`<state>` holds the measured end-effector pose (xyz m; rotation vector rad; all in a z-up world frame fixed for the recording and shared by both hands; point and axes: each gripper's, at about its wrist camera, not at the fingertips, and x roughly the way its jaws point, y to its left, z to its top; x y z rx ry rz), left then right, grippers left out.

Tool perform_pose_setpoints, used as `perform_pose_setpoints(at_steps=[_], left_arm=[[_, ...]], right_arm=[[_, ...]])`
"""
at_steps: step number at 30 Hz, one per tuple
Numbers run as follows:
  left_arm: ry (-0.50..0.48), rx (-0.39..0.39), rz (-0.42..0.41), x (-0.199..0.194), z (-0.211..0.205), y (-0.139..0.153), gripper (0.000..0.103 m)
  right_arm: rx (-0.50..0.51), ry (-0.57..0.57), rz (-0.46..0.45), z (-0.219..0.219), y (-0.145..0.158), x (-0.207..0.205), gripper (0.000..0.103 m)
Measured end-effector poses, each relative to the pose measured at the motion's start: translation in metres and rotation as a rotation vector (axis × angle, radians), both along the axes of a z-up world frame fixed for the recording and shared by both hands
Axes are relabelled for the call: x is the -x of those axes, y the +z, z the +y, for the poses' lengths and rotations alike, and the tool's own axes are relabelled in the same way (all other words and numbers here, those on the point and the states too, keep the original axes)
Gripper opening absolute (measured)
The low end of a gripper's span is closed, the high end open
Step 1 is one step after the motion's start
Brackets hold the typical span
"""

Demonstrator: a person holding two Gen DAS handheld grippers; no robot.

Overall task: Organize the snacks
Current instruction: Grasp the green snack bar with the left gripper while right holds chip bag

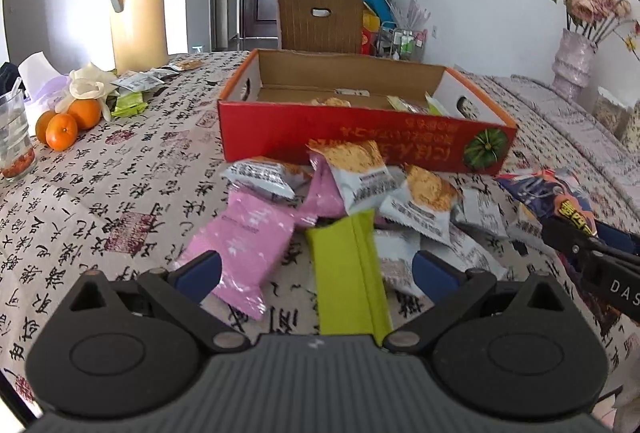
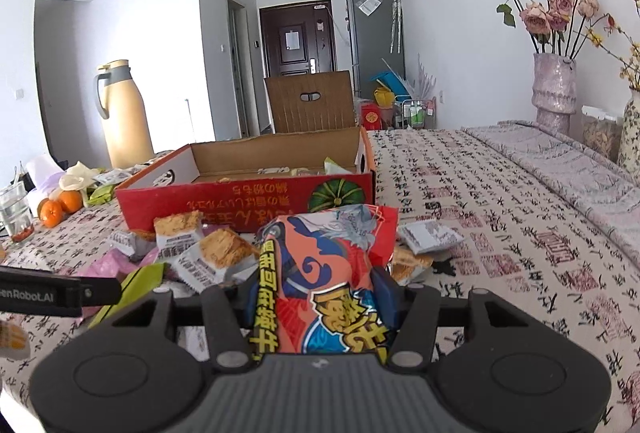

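While right gripper [image 2: 316, 297] clamps red packet [image 2: 332, 265] — left gripper [image 1: 316, 269] gapes.

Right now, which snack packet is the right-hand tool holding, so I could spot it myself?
Find the red cardboard box on the patterned tablecloth. In front of it lies a heap of small packets; the right tool grips the orange-red bag above them. Only it has blue cartoon art and bold yellow characters; its neighbours are white, pink or green.

Left claw [image 1: 316, 269] agape, right claw [image 2: 320, 287] clamped.

Thermos [image 1: 138, 9], oranges [image 1: 68, 123], flower vase [image 2: 554, 91]
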<state>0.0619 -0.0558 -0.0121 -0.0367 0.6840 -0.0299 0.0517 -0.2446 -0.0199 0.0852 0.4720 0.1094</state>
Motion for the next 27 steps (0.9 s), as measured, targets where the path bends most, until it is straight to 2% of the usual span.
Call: perform_pose_setpoints(at_steps=[8, 14, 16, 18, 25, 27], left_arm=[[-0.024, -0.021, 0.048, 0.001, -0.013, -0.013, 0.1], [-0.004, 0.001, 0.068, 0.001, -0.013, -0.016, 0.077], [0.007, 0.015, 0.082, 0.0, -0.011, -0.017, 0.074], [0.013, 0.029, 0.1, -0.003, -0.009, -0.019, 0.064], [0.007, 0.011, 0.115, -0.004, -0.014, -0.024, 0.058], [-0.002, 0.013, 0.111, -0.003, -0.014, -0.024, 0.042]], right_arm=[[-0.027, 0.005, 0.012, -0.005, -0.005, 0.005, 0.053], [-0.036, 0.017, 0.019, -0.006, -0.007, 0.006, 0.053], [-0.041, 0.021, 0.018, -0.007, -0.008, 0.007, 0.053], [-0.049, 0.022, 0.017, -0.008, -0.009, 0.007, 0.053], [-0.051, 0.033, 0.025, -0.006, -0.01, 0.008, 0.053], [-0.05, 0.037, 0.025, -0.005, -0.01, 0.009, 0.053]])
